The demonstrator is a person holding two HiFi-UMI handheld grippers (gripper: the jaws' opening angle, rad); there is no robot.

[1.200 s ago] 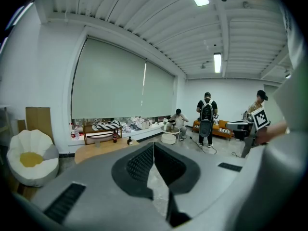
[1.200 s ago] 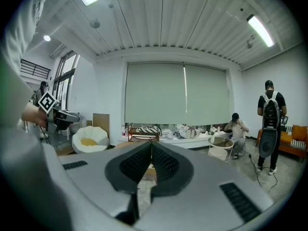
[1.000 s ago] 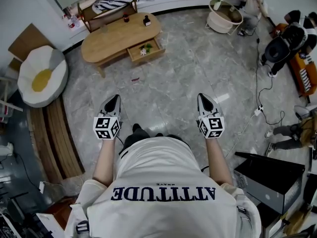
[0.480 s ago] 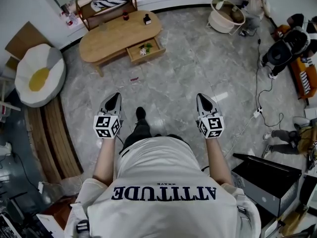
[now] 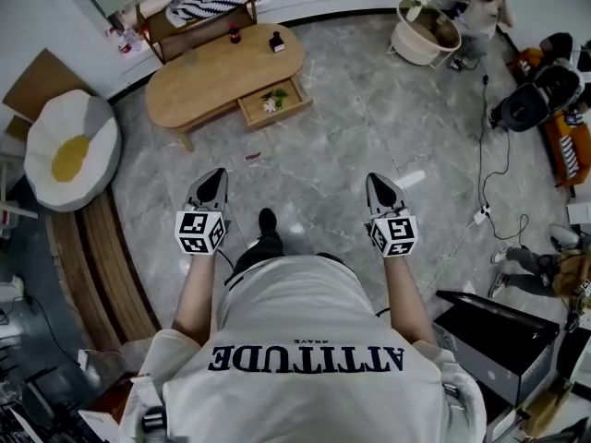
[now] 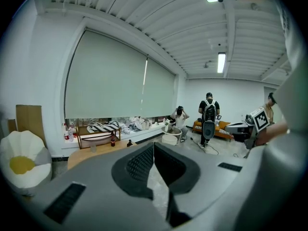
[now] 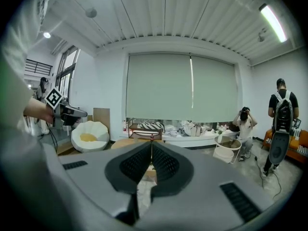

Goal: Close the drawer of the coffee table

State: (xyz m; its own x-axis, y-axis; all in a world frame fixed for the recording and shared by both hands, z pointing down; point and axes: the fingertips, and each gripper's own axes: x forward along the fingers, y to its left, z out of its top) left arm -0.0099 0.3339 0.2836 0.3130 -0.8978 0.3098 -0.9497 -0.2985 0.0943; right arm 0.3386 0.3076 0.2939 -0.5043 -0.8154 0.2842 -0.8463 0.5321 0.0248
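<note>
Head view, drawer (image 5: 280, 115) open, small items (image 5: 272, 101) inside

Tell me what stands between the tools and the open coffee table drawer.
Nothing large: bare floor runs from the left tool and right tool to the drawer. Only a small red item lies just short of it.

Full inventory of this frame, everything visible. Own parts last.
coffee table: 1, light wood, oval, upper left
drawer: 1, wood, pulled open at the table's front, small items inside
small bottles: 2, dark, on the tabletop
egg cushion: 1, white with yellow centre, far left
rack: 1, wood, behind the table, striped cloth on top
tub: 1, white, top right, beside a crouching person
black case: 1, lower right
left hand-held gripper: 1, grey, shut, empty
right hand-held gripper: 1, grey, shut, empty
</note>
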